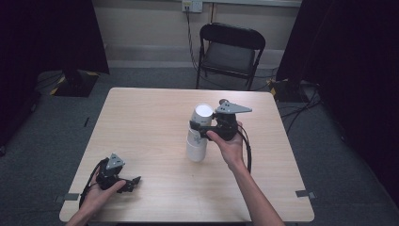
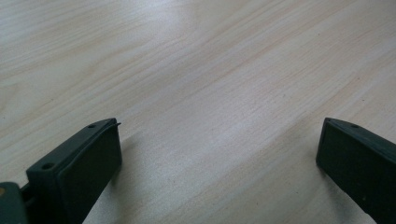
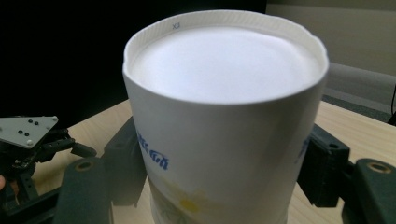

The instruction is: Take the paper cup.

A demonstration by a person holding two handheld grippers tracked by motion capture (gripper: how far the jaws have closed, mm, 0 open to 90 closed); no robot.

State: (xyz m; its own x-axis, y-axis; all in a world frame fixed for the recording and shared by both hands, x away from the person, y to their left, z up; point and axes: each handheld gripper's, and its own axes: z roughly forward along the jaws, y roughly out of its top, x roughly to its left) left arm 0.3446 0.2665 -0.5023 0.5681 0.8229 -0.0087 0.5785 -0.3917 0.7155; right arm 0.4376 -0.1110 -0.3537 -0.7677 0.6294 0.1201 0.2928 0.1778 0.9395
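From the high view, a tall stack of white paper cups (image 1: 198, 134) stands upside down and upright mid-table, the right gripper (image 1: 203, 128) clamped around its upper part; the left gripper (image 1: 133, 182) rests well apart, near the front edge. In the left gripper view, wide jaws frame bare pale wooden table (image 2: 210, 70). In the right gripper view, both jaws press the top cup's (image 3: 224, 140) opposite walls, axis vertical between them.
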